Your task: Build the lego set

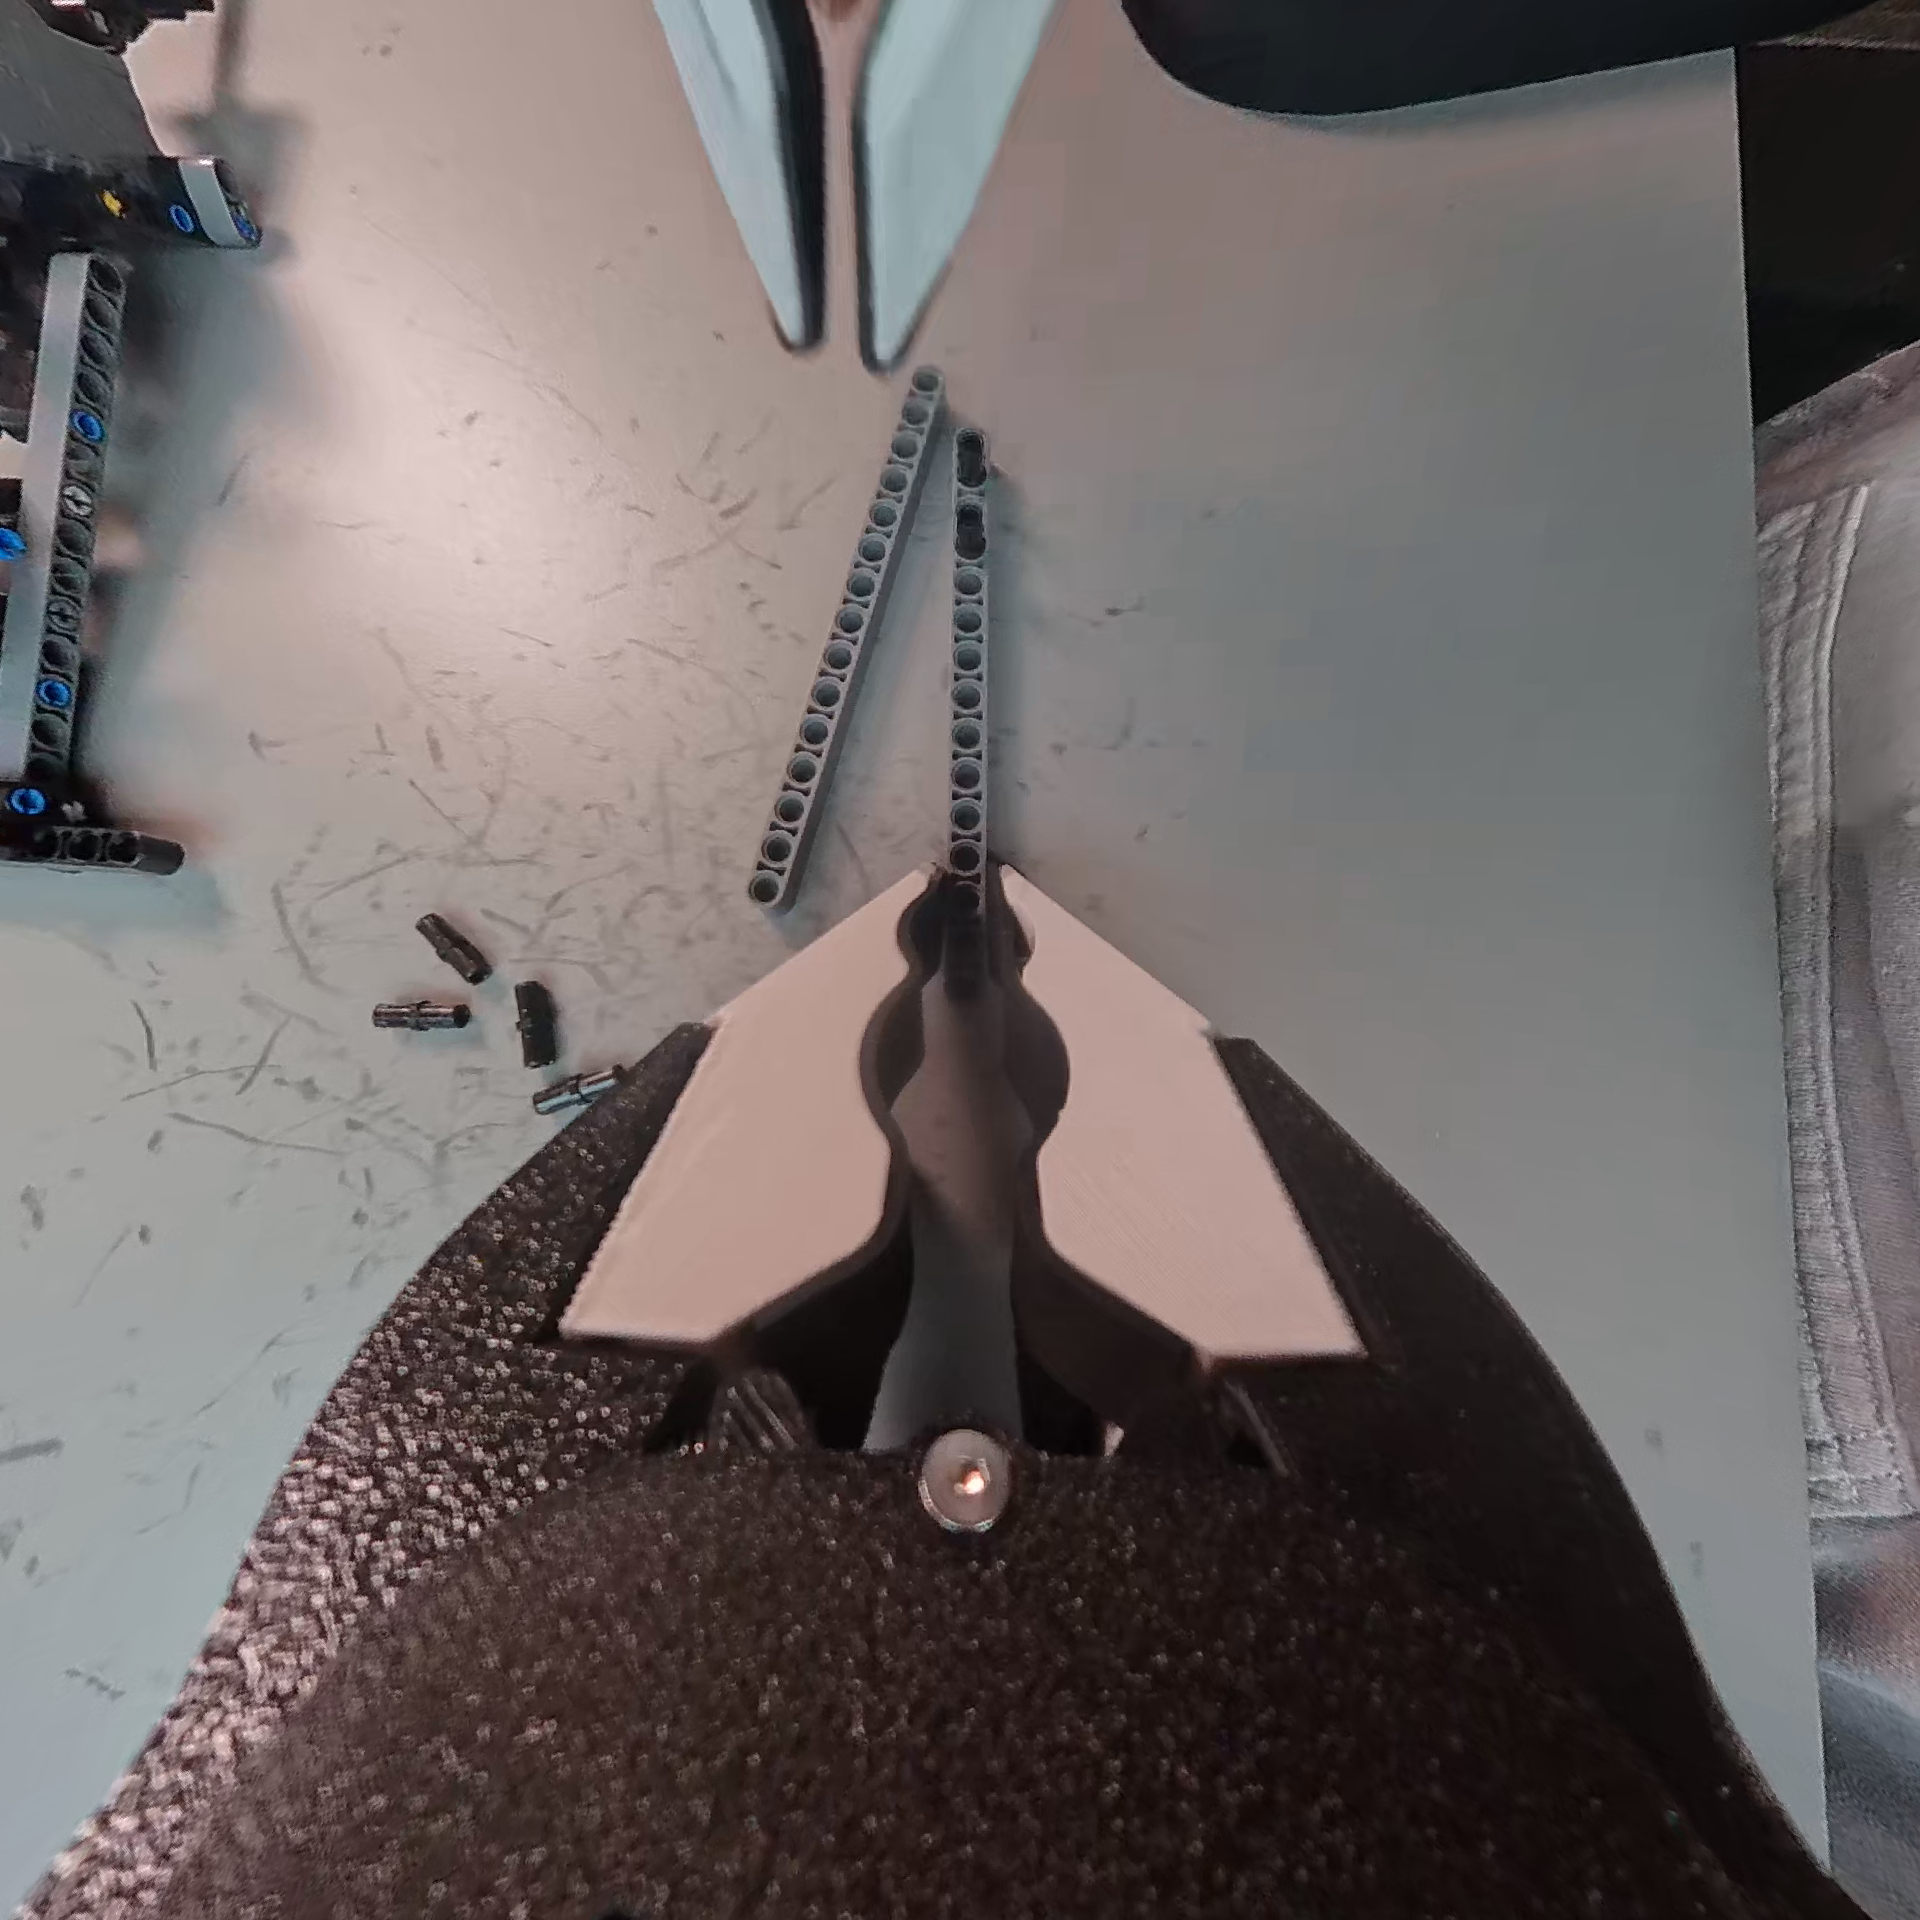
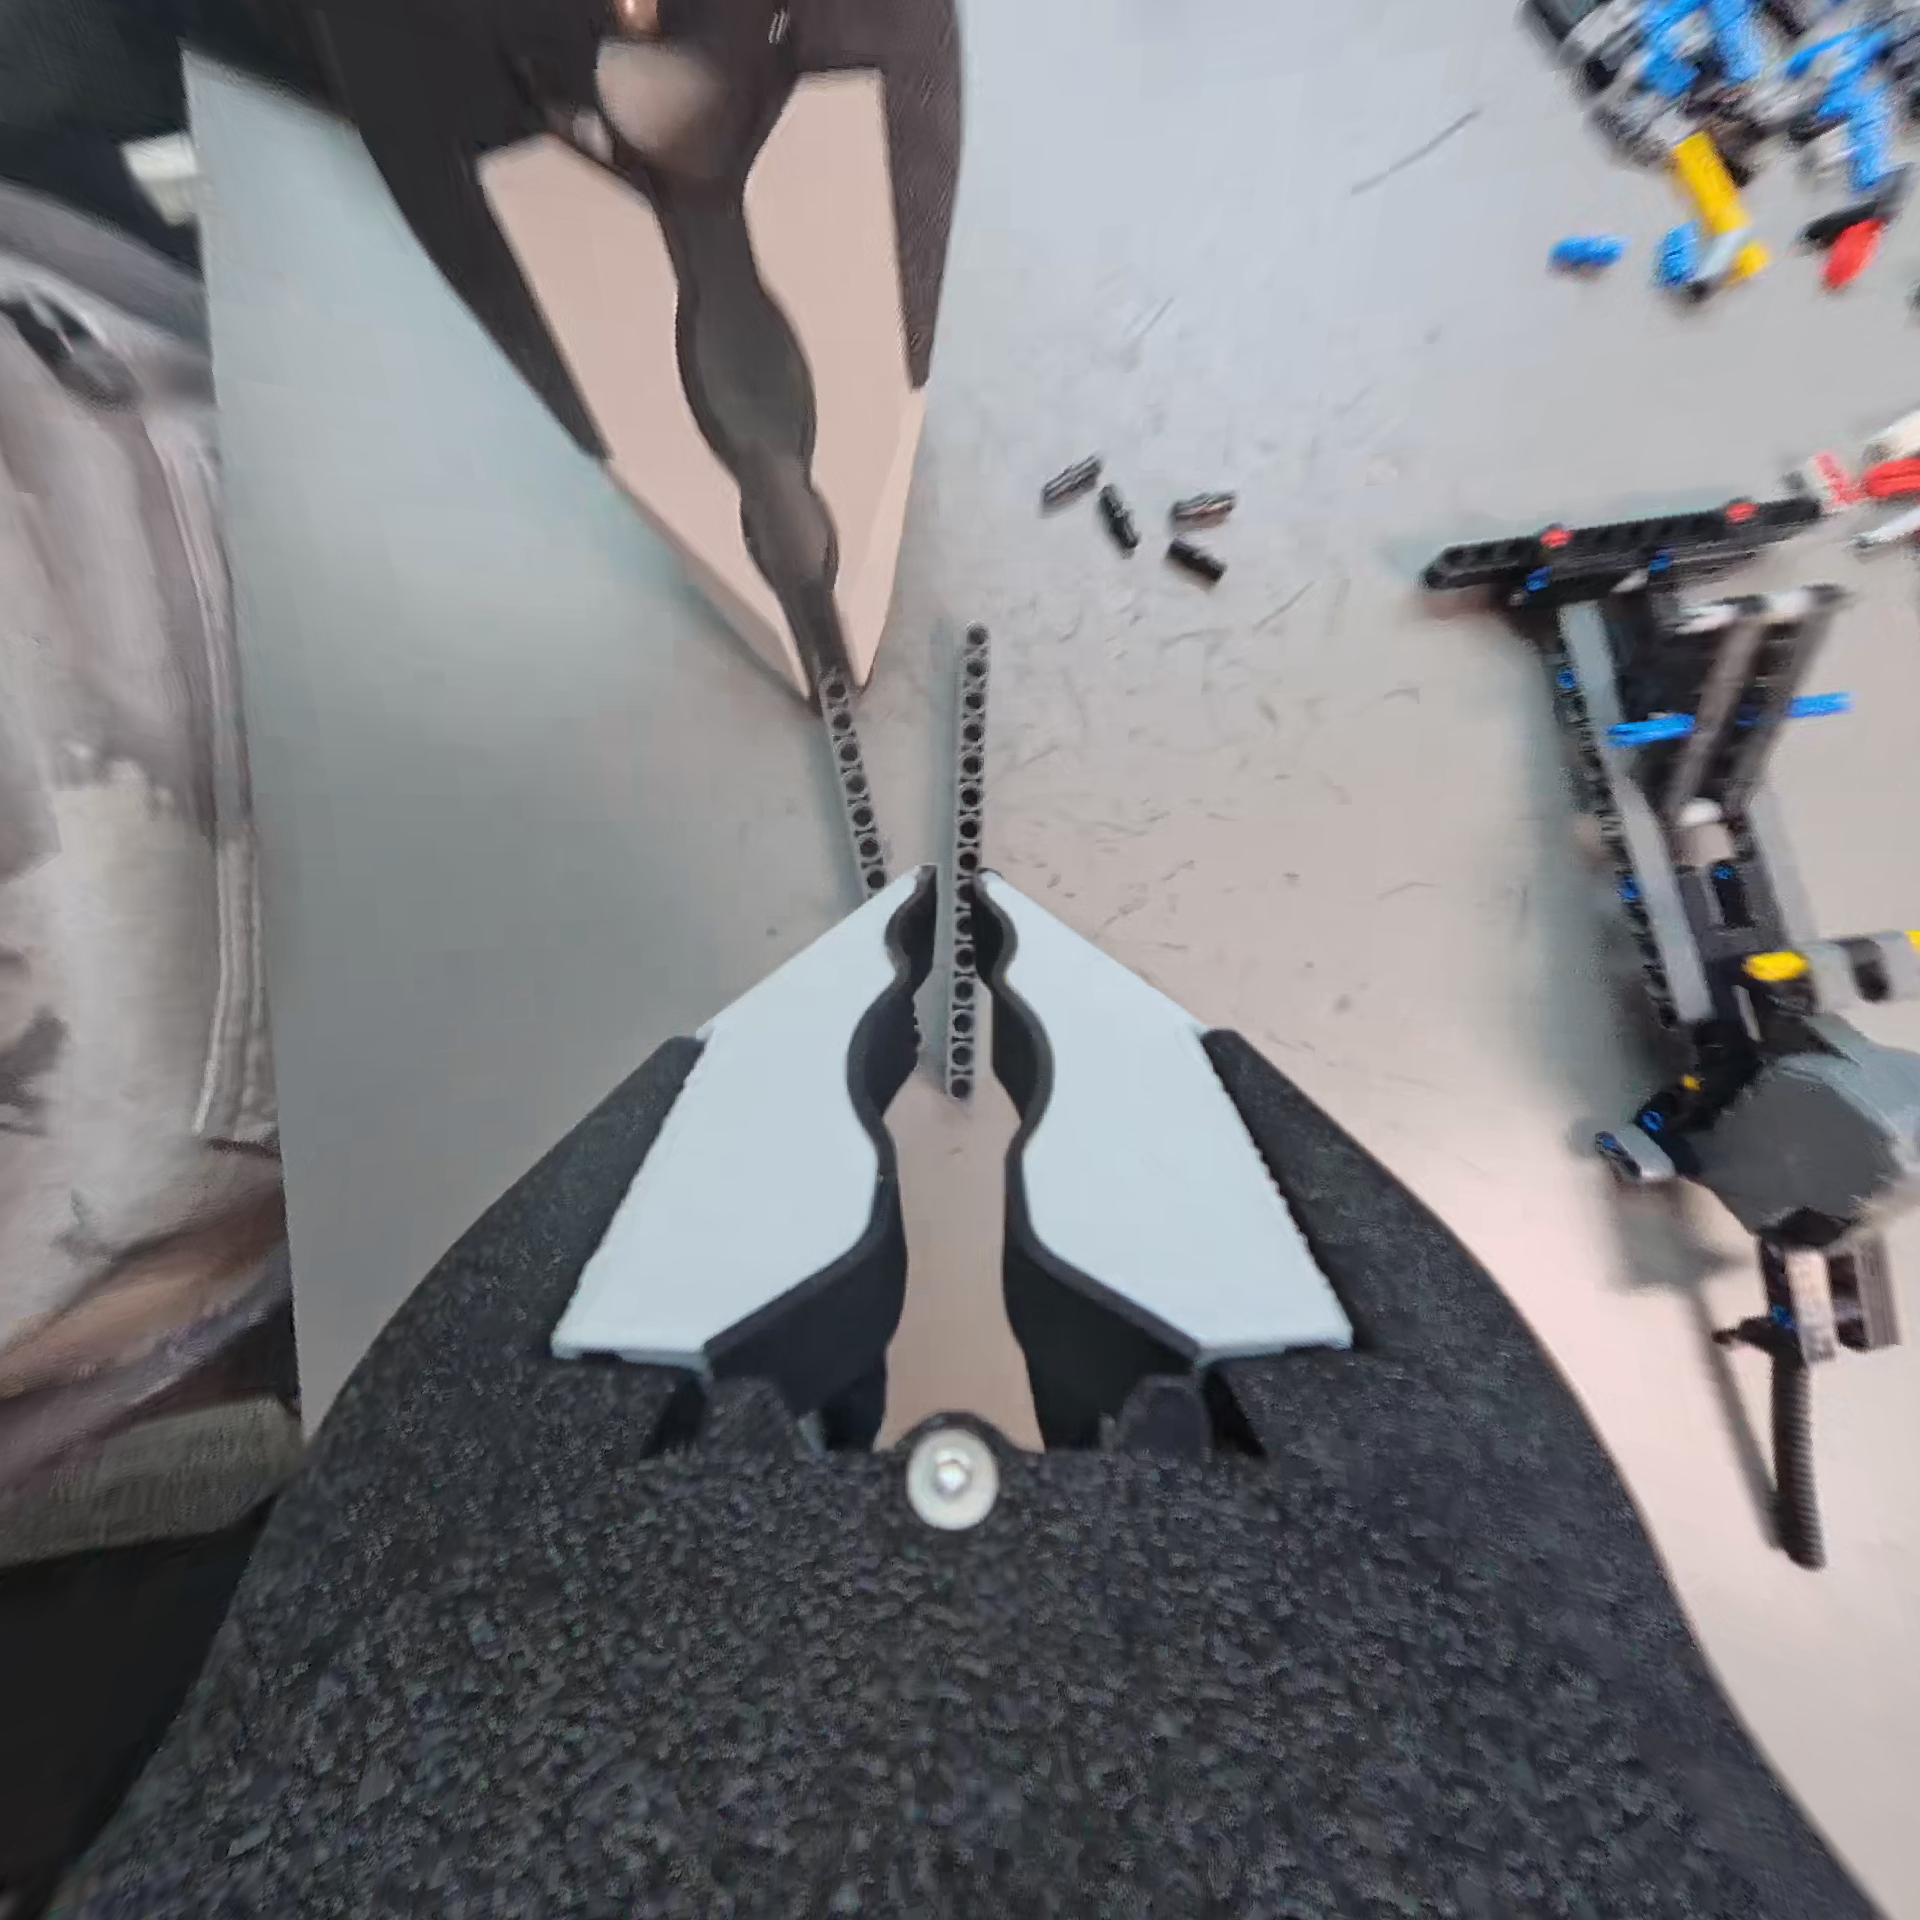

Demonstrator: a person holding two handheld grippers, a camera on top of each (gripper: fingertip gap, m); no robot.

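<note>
Held beam: You are pinching the near end of a long grey plastic beam with a row of holes (image 1: 968, 665) in the left gripper (image 1: 964, 881). Its pinkish fingers are closed tight on that end while the rest is lying out along the scuffed grey table (image 1: 1351, 727), probably to steady it for pinning.
Fitted pins: Two short black pins (image 1: 969, 483) are sitting in the holes at its far end, so I judge you are part-way through loading this beam.
Second beam: A matching loose grey holed beam (image 1: 852, 634) is lying just beside the first one, angled away from it at the near end.
Right gripper: The right gripper (image 2: 958, 883) is hanging over that second beam's far end with its grey-blue fingers nearly together. I cannot tell whether they are gripping the beam or only framing it from above.
Loose pins: Four small black connector pins (image 1: 488, 1008) are lying near the left gripper, ready to hand.
Model: The partly built black and grey frame with blue pins (image 2: 1683, 831) is standing well apart, with a heap of blue, yellow and red parts (image 2: 1714, 125) beyond it.
Hard to see: The pinned end is hiding behind your right gripper's finger in its own view. The frame is being cut off by the left wrist view's edge, and the heap is blurring.
</note>
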